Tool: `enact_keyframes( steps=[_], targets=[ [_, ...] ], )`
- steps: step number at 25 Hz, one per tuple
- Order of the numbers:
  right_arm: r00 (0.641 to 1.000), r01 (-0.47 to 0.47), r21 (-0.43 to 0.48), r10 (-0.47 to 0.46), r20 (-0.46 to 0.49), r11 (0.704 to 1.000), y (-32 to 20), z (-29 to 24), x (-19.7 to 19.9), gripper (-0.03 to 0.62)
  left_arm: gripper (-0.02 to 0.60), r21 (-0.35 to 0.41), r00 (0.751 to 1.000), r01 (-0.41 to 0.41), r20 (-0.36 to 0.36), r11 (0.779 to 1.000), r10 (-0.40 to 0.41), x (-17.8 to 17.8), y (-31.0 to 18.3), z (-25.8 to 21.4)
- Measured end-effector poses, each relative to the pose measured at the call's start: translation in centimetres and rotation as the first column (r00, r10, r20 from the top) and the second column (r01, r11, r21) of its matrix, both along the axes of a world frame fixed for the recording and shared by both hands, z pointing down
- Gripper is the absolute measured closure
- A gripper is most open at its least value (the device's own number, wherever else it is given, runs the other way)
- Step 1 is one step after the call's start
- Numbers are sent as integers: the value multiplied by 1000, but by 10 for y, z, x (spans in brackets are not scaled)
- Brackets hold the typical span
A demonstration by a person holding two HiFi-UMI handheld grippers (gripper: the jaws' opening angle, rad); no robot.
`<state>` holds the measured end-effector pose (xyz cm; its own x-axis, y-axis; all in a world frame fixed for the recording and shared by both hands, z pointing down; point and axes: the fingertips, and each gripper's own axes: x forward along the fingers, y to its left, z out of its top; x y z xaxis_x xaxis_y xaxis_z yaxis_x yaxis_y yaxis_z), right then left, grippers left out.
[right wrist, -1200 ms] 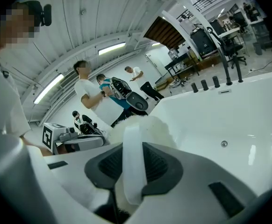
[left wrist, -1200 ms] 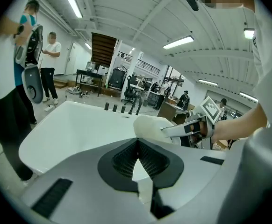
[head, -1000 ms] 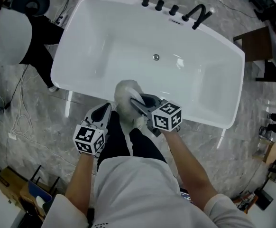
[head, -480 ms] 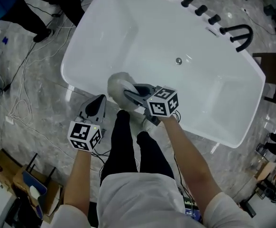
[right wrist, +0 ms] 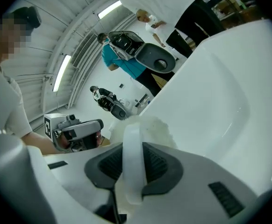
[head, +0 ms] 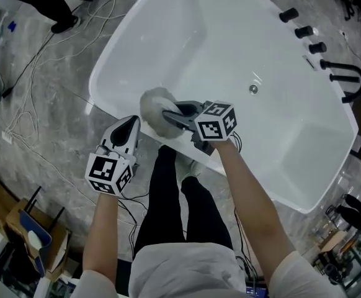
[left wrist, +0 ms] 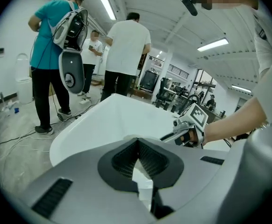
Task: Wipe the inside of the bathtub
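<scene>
Right gripper: jaws clamped on white handle of fluffy white scrubber. Scrubber head at near rim of white bathtub, over inner side.
Left gripper: jaws pressed together, nothing between; outside tub, just beside near rim.
Black faucet: far edge of tub.
Cables: on grey marble floor.

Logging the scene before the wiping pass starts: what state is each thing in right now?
left gripper: shut, holding nothing, outside the tub.
right gripper: shut on the fluffy wiper's white handle.
fluffy wiper: held at the bathtub's near rim.
bathtub: no water or loose things visible inside.
faucet: no water running.
</scene>
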<state>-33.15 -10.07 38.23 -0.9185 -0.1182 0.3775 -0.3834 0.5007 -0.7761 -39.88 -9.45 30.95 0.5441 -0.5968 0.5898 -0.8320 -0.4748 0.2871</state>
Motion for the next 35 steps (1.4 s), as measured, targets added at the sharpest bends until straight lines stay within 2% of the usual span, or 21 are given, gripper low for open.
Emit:
enact_keyframes(
  steps=[7, 11, 19, 25, 35],
  targets=[
    [993, 112, -73, -108, 55, 991, -30, 41, -44, 494, 571, -13, 998, 62, -9, 998, -62, -30, -16, 23],
    [983, 173, -83, -166, 79, 981, -45, 57, -74, 495, 571, -13, 996, 85, -4, 996, -85, -50, -25, 34],
    [950, 274, -156, -242, 199, 949, -60, 77, -123, 496, 571, -7, 991, 135, 22, 991, -135, -87, -40, 50],
    [919, 328, -235, -251, 306, 915, -63, 79, -135, 496, 571, -4, 988, 156, 13, 988, -156, -96, -47, 56],
    [915, 344, -303, -245, 320, 889, -60, 103, -146, 499, 571, -2, 992, 130, -6, 992, -130, -90, -59, 68]
  ],
)
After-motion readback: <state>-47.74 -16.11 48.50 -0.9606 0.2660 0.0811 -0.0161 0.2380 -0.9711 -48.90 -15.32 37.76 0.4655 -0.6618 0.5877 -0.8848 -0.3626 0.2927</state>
